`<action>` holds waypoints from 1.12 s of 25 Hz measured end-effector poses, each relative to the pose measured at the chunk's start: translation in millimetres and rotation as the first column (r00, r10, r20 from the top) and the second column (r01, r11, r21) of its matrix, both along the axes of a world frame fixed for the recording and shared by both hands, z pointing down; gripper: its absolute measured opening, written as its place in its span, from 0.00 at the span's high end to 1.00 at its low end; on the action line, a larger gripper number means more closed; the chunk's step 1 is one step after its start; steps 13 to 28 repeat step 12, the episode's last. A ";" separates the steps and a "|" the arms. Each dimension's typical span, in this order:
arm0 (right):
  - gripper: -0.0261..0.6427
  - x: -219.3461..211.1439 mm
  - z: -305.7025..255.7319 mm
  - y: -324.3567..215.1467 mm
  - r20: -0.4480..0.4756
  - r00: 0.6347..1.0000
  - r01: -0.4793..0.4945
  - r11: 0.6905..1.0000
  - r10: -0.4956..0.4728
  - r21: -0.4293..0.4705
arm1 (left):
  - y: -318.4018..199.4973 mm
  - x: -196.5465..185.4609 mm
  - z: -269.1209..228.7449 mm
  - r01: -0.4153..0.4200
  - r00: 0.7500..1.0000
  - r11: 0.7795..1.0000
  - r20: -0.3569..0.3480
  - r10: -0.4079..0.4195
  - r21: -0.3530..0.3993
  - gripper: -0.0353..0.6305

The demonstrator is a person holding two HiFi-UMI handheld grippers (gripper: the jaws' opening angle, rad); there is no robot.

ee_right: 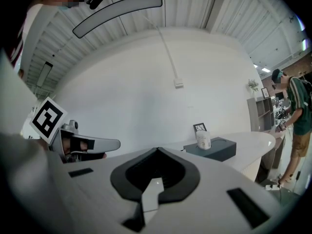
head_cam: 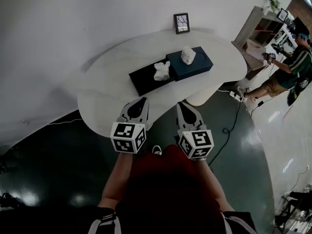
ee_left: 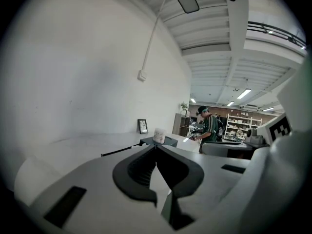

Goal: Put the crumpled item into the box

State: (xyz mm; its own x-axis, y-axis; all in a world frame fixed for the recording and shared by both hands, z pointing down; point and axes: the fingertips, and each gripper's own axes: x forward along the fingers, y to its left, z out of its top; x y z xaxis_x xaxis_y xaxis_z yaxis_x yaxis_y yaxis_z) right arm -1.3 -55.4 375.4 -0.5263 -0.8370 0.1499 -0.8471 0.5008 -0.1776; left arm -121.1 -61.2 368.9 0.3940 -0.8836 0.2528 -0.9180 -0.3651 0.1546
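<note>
A crumpled white item (head_cam: 162, 70) lies on a flat black box (head_cam: 145, 78) in the middle of the white table (head_cam: 107, 89). Right beside it stands a dark teal tissue box (head_cam: 191, 63) with a white tissue (head_cam: 187, 55) sticking up from its top. Both grippers hover at the table's near edge, well short of these things. My left gripper (head_cam: 142, 100) is shut with nothing in it, its jaw tips meeting in the left gripper view (ee_left: 156, 146). My right gripper (head_cam: 184, 104) is also shut and empty (ee_right: 157, 149). The teal box (ee_right: 214, 147) shows ahead of it.
A small picture frame (head_cam: 181, 23) stands at the table's far edge by the wall. A person (head_cam: 288, 69) stands at the right near shelves (head_cam: 257, 27). Cables (head_cam: 236, 112) trail over the dark floor right of the table.
</note>
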 end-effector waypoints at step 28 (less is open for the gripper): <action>0.94 3.9 0.9 17.5 -0.011 1.000 0.021 1.000 -0.021 -0.002 | 19.8 4.5 -2.5 0.022 1.000 1.000 -0.016 -0.022 0.002 0.90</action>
